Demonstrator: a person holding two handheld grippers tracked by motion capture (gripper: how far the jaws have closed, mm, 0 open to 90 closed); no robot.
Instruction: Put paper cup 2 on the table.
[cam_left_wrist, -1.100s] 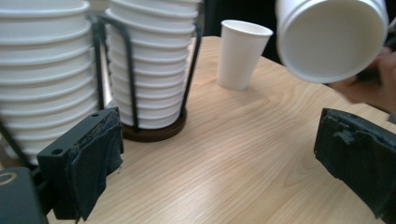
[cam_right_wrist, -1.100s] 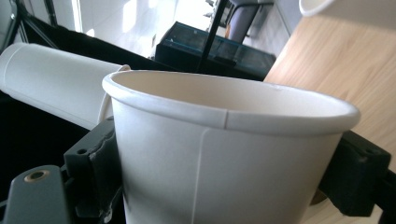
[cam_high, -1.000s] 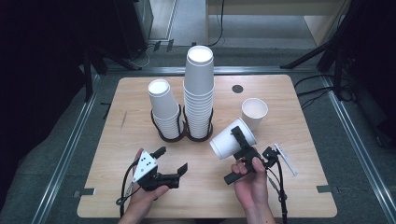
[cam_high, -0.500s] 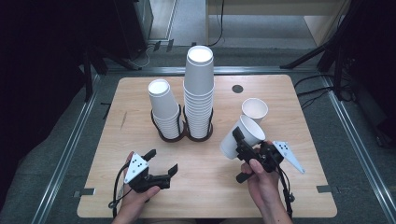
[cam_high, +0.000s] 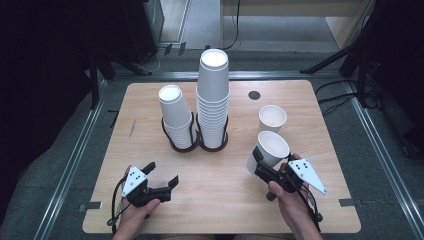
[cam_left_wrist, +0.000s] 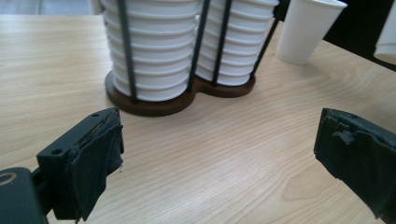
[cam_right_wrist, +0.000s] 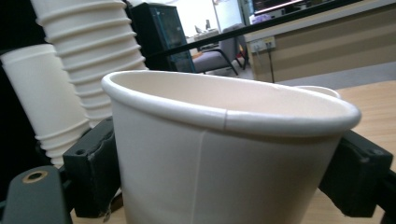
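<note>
Two cup stacks in holder

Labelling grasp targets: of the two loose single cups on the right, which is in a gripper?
The nearer cup, clamped between the right gripper's jaws. The other single cup stands free on the table, farther back.

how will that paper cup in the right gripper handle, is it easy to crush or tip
The paper cup looks thin-walled and empty, so it is probably very light and would dent if squeezed hard. The right gripper grips its side wall, which may flex. It is tall with a narrow base, so once set down a nudge near the rim could tip it.
</note>
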